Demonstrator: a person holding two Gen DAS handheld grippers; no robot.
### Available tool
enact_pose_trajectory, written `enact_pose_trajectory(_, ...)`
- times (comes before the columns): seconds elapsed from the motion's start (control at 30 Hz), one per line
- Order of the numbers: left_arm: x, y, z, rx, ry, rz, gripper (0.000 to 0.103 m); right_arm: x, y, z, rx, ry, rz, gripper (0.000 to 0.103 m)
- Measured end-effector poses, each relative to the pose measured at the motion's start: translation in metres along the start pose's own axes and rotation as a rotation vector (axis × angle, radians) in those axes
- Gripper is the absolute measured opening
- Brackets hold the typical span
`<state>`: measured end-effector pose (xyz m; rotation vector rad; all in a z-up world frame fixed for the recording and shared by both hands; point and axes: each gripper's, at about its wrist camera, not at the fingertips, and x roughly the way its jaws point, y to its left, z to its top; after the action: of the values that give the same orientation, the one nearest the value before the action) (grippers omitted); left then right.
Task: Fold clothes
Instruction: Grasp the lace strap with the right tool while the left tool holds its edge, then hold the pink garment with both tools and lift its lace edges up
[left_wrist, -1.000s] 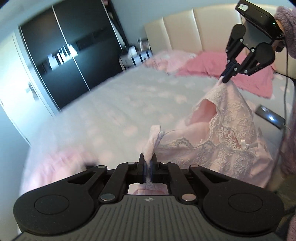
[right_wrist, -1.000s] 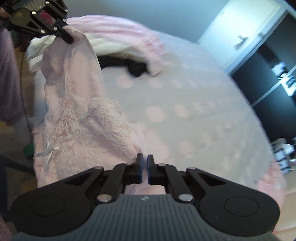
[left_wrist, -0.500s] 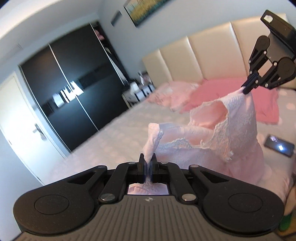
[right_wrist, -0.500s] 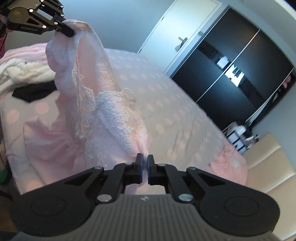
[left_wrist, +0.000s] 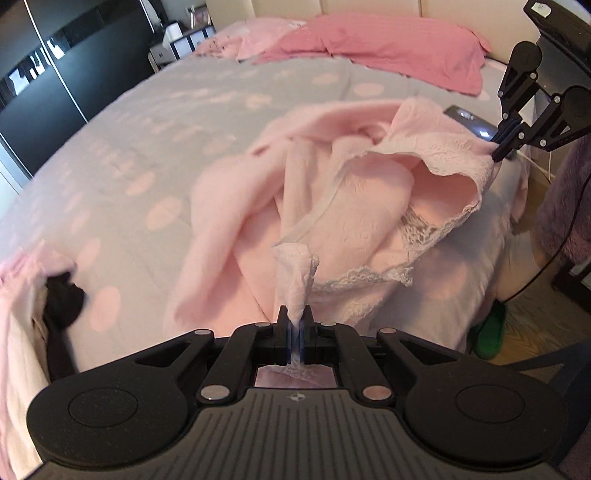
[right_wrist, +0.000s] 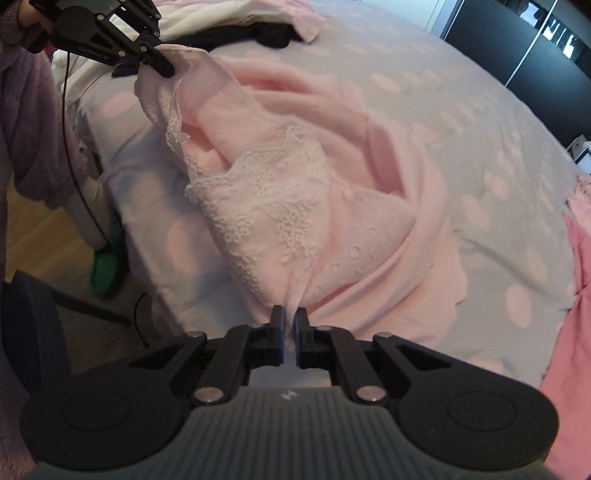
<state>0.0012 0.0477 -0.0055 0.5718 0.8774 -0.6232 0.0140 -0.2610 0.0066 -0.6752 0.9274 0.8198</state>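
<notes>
We hold the pale pink lace-trimmed garment (left_wrist: 332, 206) by two corners over the grey bed cover with pink dots (left_wrist: 155, 122); most of it lies crumpled on the cover near the bed's edge. Our left gripper (left_wrist: 294, 325) has its fingers pinched tight on a twisted strap of the garment. Our right gripper (right_wrist: 290, 325) has its fingers narrow and just opening, a fold of the pink cloth still between them. A dark phone (left_wrist: 471, 122) lies beyond the garment, before a rose-pink pillow (left_wrist: 388, 48).
</notes>
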Motion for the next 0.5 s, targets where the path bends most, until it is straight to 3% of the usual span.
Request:
enact_pose_trajectory(0.13, 0.003, -0.008, -0.012, -0.006, 0.025, -0.027, 0.002, -0.011, 0.007, -0.001, -0.034, 0.005, 0.028, 0.014)
enact_pose_trajectory(0.2, 0.005, -0.009, -0.016, -0.010, 0.039, -0.039, 0.002, -0.022, 0.009, 0.003, -0.052, -0.016, 0.033, 0.024)
enact_pose_trajectory(0.33, 0.014, -0.010, -0.020, -0.001, 0.066, -0.045, 0.002, -0.029, 0.003, 0.030, -0.089, -0.064, 0.036, 0.031)
enact_pose_trajectory(0.5, 0.017, -0.004, -0.020, -0.017, 0.069, -0.052, 0.002, -0.010, -0.009, 0.066, -0.212, -0.042, 0.018, 0.036)
